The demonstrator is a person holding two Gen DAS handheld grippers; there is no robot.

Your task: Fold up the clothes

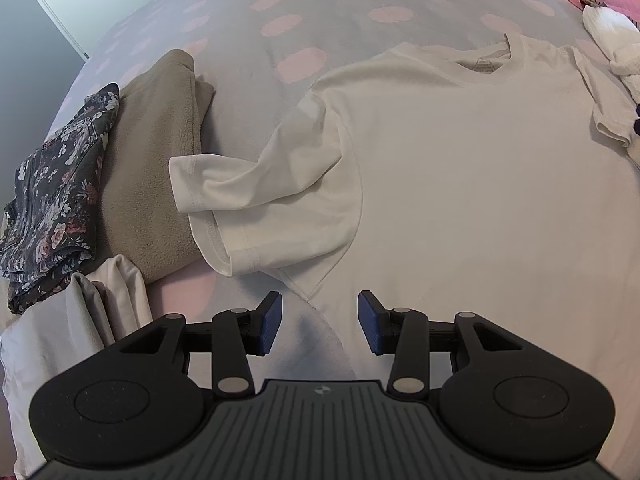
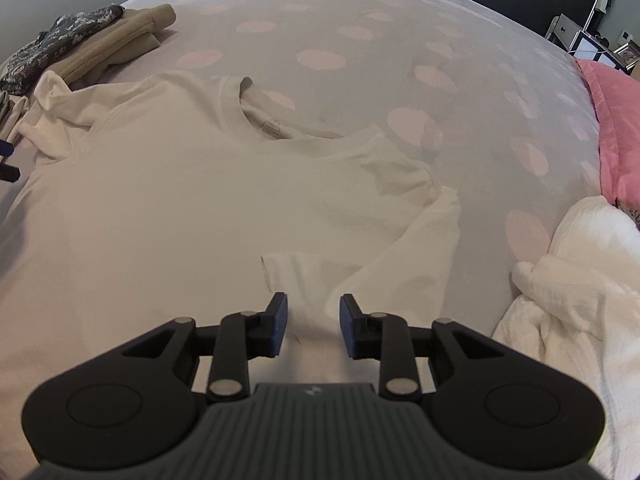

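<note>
Left wrist: white tee (image 1: 460,168) flat on spotted bedspread (image 1: 280,12), collar toward 12 o'clock, hem toward 6, long axis along that line. Neck label (image 1: 483,66) too small to read. One sleeve (image 1: 240,196) bunched toward 9, against tan fleece (image 1: 156,152). Left gripper (image 1: 320,322) spread, nothing between pads, over tee's edge.

Right wrist: same tee (image 2: 160,208), collar toward 12, label (image 2: 271,130) unreadable. Sleeve (image 2: 408,252) folded inward at 5. Right gripper (image 2: 313,328) spread, empty, above fabric.
</note>
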